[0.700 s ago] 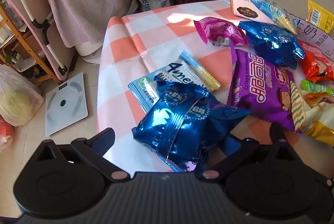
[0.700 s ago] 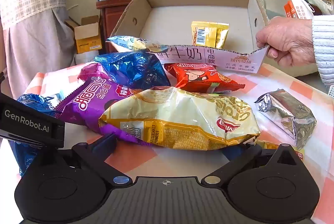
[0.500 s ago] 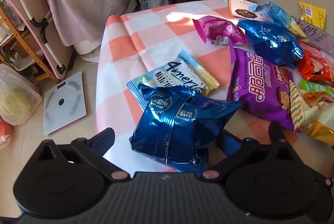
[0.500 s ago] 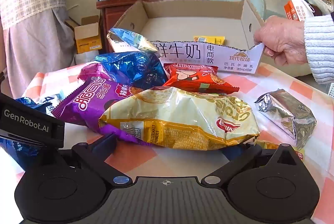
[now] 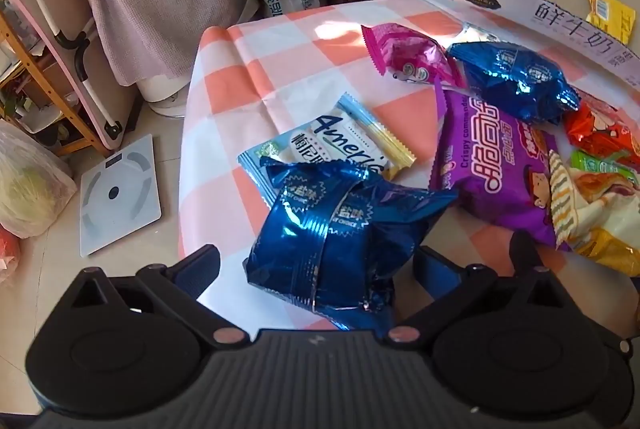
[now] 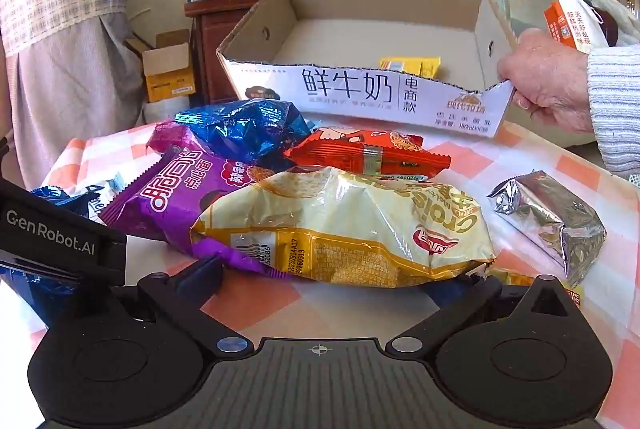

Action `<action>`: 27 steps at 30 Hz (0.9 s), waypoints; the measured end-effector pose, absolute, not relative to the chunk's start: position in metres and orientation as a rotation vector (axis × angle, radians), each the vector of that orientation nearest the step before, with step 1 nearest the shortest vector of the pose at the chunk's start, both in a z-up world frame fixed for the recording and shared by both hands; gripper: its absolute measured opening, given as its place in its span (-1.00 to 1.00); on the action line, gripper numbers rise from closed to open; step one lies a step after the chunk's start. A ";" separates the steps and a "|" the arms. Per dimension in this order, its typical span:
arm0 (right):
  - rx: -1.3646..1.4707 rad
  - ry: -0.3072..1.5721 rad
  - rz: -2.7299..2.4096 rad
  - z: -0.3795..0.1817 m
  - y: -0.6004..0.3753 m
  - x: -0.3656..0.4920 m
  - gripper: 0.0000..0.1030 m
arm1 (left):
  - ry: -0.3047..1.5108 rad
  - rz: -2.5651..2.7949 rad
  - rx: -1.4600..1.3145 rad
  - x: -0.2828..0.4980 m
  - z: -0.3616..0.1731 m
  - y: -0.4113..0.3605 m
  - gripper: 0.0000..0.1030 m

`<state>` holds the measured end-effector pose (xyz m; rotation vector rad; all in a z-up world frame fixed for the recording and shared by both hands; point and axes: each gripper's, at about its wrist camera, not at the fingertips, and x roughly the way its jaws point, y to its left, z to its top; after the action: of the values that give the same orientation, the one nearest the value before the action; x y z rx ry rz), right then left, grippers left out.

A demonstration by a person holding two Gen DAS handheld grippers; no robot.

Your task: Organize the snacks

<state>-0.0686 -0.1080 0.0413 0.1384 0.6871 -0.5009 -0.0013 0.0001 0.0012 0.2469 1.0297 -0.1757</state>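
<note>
My left gripper is wide open around a shiny blue snack bag that lies between its fingers at the table's near left edge, on a pale blue wafer pack. My right gripper is open, its fingers either side of a yellow croissant bag. A purple noodle-snack bag, a second blue bag, an orange-red pack and a silver foil pack lie around it. A cardboard box at the back holds a yellow packet.
A person's hand grips the box's right front corner. A pink pack lies near the box. The left gripper's body shows at the right view's left edge. Beside the table are a scale and a folded pink table.
The blue bag has risen and tilted between my left fingers. The hand has turned and lowered the box; the light blue pack on its front rim is gone from view.
</note>
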 end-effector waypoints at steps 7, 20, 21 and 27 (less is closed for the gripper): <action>0.138 0.687 -0.501 0.041 -0.107 -0.070 1.00 | 1.022 -0.176 0.249 -0.001 0.001 0.000 0.98; 0.140 0.687 -0.499 0.041 -0.109 -0.071 1.00 | 1.022 -0.171 0.236 0.000 -0.001 0.000 0.98; 0.140 0.687 -0.499 0.042 -0.109 -0.071 1.00 | 1.022 -0.171 0.237 0.000 -0.001 0.001 0.98; 0.139 0.688 -0.499 0.042 -0.108 -0.071 1.00 | 1.030 -0.172 0.230 0.001 -0.002 0.002 0.98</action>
<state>-0.0710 -0.1082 0.0421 0.1395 0.6877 -0.4991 0.0013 0.0018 -0.0023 0.2299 1.0304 -0.1719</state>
